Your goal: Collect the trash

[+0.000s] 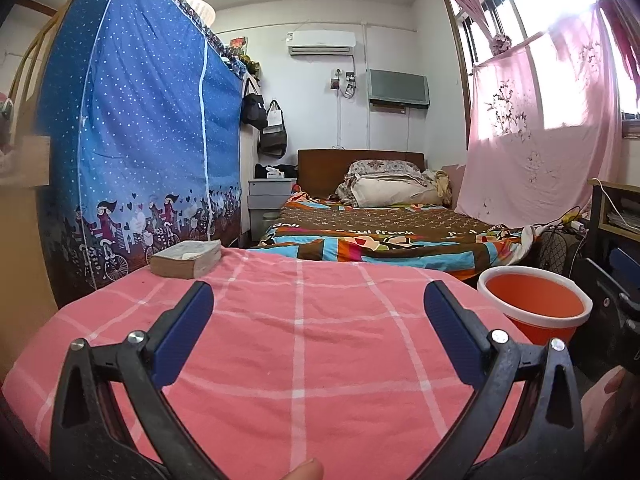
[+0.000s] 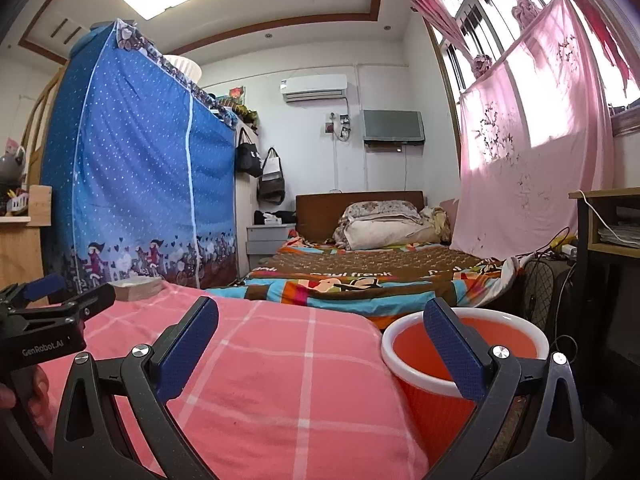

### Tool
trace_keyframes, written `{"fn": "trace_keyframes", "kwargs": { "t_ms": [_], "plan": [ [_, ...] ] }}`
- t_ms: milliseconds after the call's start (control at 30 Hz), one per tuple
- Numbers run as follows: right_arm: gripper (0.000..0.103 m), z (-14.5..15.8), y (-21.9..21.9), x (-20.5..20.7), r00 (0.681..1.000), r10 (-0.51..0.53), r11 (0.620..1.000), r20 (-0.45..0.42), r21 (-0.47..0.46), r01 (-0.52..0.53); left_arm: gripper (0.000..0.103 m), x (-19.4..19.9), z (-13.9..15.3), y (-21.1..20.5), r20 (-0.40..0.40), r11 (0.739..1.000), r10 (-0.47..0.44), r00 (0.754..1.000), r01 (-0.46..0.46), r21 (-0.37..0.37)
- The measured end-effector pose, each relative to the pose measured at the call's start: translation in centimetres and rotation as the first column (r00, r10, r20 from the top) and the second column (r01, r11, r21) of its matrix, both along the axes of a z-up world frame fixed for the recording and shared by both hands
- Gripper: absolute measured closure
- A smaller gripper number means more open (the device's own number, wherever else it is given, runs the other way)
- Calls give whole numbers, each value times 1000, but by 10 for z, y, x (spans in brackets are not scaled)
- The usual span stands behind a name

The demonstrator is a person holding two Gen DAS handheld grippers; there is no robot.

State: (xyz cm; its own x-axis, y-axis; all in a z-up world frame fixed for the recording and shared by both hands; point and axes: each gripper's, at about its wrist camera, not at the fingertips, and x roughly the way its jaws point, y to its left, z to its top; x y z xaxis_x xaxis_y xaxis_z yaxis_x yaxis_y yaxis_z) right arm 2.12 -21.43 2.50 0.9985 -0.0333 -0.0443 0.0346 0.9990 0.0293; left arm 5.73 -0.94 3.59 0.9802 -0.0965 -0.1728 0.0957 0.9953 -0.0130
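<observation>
Pink checked cloth (image 1: 300, 332) lies bare of trash, both grippers' fingers (image 1: 192, 312) wide and empty; searching probably comes next, orange bucket (image 2: 460, 356) waiting right.

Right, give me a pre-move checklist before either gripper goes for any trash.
1. Left gripper open, nothing between its fingers: ok.
2. Right gripper open, nothing held: ok.
3. Orange bin in view beside the pink checked cloth, mouth unobstructed: ok.
4. Trash located on the cloth: not ok, none visible.
5. Book at the cloth's far left corner, whether it counts as trash: cannot tell.
6. Bin contents: cannot tell, its bottom is hidden.
</observation>
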Motion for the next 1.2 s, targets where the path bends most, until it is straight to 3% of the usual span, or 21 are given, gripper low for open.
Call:
{"fn": "trace_keyframes", "kwargs": {
  "t_ms": [433, 1200],
  "plan": [
    [0, -15, 1, 0, 1000, -10, 1000, -26, -30, 10, 8, -9, -18, 8, -20, 1000, 10, 1000, -11, -17],
    [0, -21, 2, 1, 999, -17, 1000, -50, -23, 16, 8, -9, -23, 7, -32, 1000, 3, 999, -4, -17]
  ]
}}
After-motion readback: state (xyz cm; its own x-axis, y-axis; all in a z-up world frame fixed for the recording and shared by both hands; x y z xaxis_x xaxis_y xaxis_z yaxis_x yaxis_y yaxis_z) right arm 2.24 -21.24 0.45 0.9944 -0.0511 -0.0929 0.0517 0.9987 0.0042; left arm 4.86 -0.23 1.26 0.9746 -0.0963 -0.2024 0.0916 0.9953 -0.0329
